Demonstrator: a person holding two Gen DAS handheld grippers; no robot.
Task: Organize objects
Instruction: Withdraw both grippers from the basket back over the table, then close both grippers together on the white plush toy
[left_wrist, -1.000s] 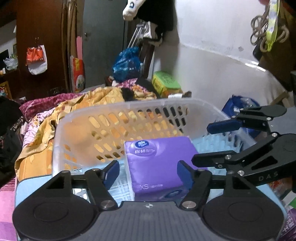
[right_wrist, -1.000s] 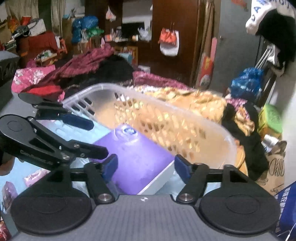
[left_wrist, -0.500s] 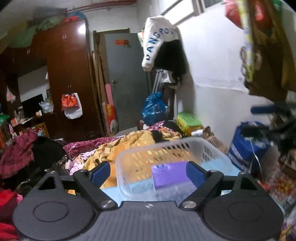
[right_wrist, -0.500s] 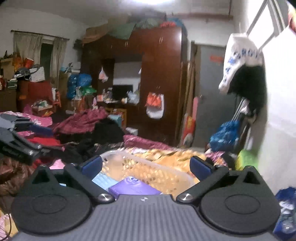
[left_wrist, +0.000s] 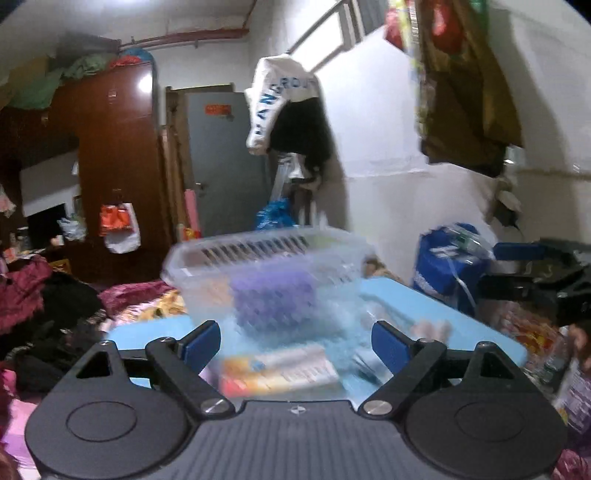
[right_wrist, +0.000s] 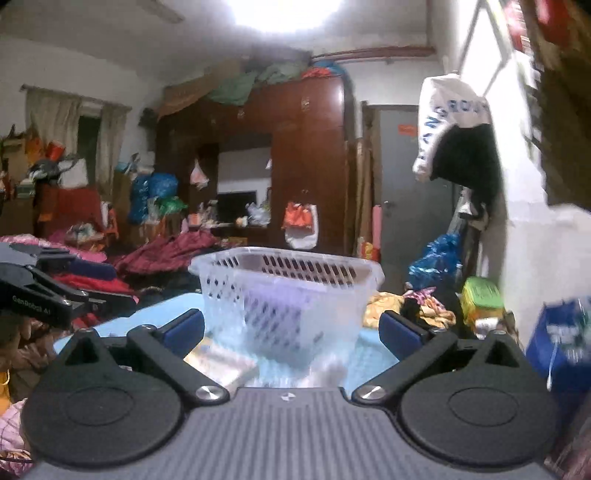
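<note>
I have both grippers pulled back from the light blue bench (left_wrist: 424, 295), and neither holds anything. The left gripper (left_wrist: 295, 341) has its jaws spread wide, released, with nothing between the blue pads (left_wrist: 201, 341). The right gripper (right_wrist: 291, 332) is the same: jaws released and wide apart, framing the basket without touching it.

The clear plastic basket (left_wrist: 266, 258) stands upright on the bench, toward its far edge in both views. Through its slotted wall I can see the purple tissue pack (left_wrist: 273, 295) inside it; from the right wrist camera the pack (right_wrist: 277, 306) shows as a purple shape behind the lattice. The left view is smeared with motion blur, so edges there are soft.

On the bench between the basket and my left gripper lies a flat orange and white packet (left_wrist: 280, 373), near the bench's near edge; I cannot read it. Just beside it, to the right, are some thin dark items (left_wrist: 365, 369), too blurred to tell. From the right camera a pale flat packet (right_wrist: 221, 363) lies in front of the basket's left corner.

Each gripper shows at the edge of the other's view: the right one (left_wrist: 539, 280) past the bench's right side, the left one (right_wrist: 44, 291) off its left edge.
</note>
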